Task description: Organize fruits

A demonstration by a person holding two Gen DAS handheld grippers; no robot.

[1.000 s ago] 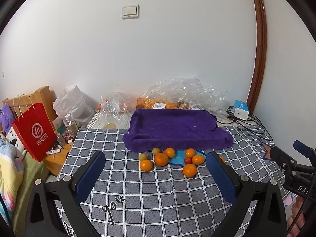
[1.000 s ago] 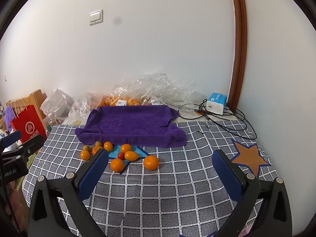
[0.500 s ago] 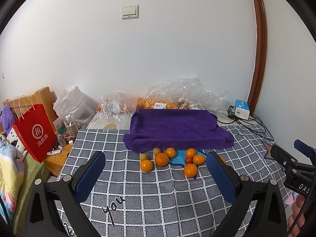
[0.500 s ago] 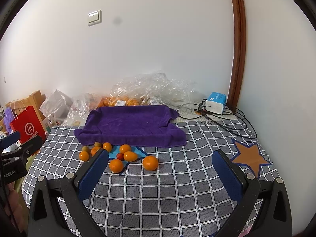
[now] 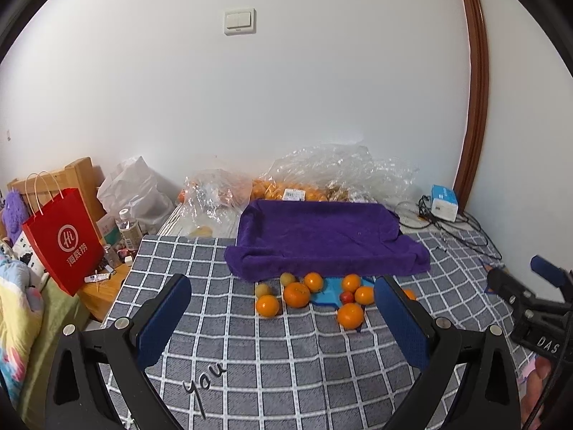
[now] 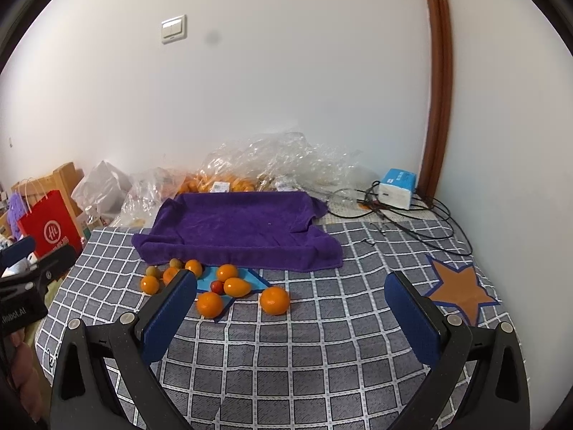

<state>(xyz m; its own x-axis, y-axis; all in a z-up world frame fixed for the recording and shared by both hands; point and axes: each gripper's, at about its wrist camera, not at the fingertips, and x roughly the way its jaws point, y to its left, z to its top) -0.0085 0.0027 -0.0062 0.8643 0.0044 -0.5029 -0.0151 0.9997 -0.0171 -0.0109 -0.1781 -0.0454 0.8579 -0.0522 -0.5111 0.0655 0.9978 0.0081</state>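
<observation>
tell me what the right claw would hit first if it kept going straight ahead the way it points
Probably the grey checked cloth, just right of the round orange fruit nearest it. The open right claw points at bare cloth before the purple towel, though depth is unclear.

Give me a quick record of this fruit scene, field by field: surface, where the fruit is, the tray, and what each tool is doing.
surface: grey checked cloth
tray: tray draped in a purple towel, nothing in it
fruit: loose orange fruits, two small greenish fruits and a small red fruit, clustered in front of the tray
left tool: open, holding nothing
right tool: open, holding nothing
background: clear plastic bags with more orange fruit behind the tray
</observation>
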